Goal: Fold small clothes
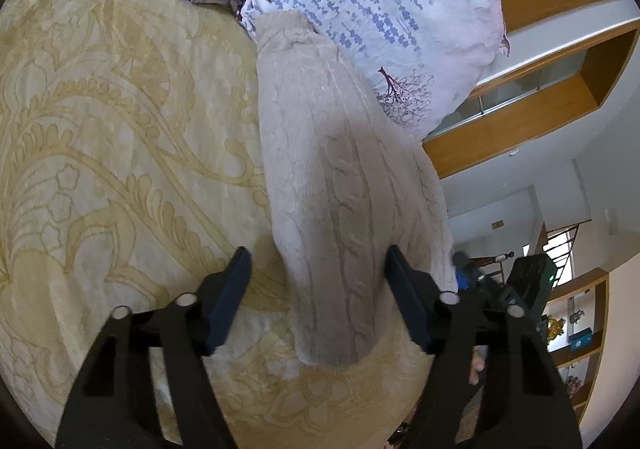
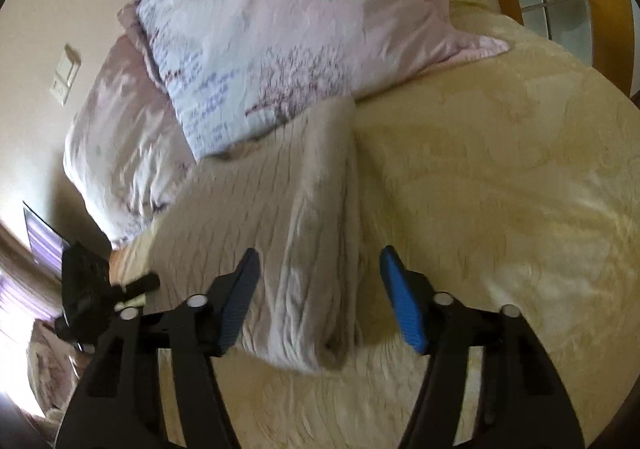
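Sweater (image 1: 336,169) and pillows (image 1: 372,5) on bed (image 1: 120,137)

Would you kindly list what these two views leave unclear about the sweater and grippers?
- Sweater: its far end runs under the pillow in the left view; its kind stays uncertain.
- Sweater's fold layers: smeared by motion blur in the right view.
- Right gripper: mostly hidden behind the left gripper's finger.
- Left gripper: blurred at the right view's edge.

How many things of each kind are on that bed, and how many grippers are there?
Knitted beige garment: 1
Floral pillows: 2
Yellow patterned bedspread: 1
Grippers, both open: left gripper, right gripper: 2
Total: 6
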### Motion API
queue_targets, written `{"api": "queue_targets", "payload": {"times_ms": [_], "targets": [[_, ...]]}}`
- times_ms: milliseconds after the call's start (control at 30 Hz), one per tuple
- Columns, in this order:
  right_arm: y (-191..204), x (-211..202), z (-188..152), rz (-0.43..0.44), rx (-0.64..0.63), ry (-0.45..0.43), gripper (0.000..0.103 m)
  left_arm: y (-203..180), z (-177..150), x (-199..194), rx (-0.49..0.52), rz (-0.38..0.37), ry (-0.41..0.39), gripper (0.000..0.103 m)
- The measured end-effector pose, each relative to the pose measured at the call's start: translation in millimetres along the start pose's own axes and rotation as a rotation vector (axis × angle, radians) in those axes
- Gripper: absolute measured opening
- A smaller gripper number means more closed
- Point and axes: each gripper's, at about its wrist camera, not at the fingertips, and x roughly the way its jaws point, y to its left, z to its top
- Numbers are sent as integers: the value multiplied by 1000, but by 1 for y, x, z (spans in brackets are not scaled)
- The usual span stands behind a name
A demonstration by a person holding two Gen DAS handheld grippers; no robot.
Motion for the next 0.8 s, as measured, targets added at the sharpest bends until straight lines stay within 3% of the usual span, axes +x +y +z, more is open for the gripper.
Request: {"api": "queue_targets", "payload": {"times_ms": [67, 167, 267, 400, 533, 633, 733, 800], "targets": [[0, 5, -3, -3, -13, 16, 26, -1, -2, 1, -3, -24, 2, 40], [1, 0, -4, -8, -33, -20, 15, -6, -6, 0, 30, -21, -5, 23], [7, -17, -4, 3, -52, -92, 12, -10, -13, -4, 58, -15, -26, 17], [10, -22, -4, -35, -82, -115, 12, -10, -26, -7, 57, -32, -33, 15], [-7, -6, -11, -95, -38, -60, 12, -8, -41, -7, 60, -47, -24, 14], [-15, 0, -14, -87, -3, -46, 12, -6, -43, -7, 64, -48, -23, 15], [-13, -2, -10, -93, -7, -27, 14, -4, -40, -9, 28, -67, -6, 23], [-14, -6, -7, -73, 11, -26, 24, -4, -35, -11, 4, -81, 8, 34]]}}
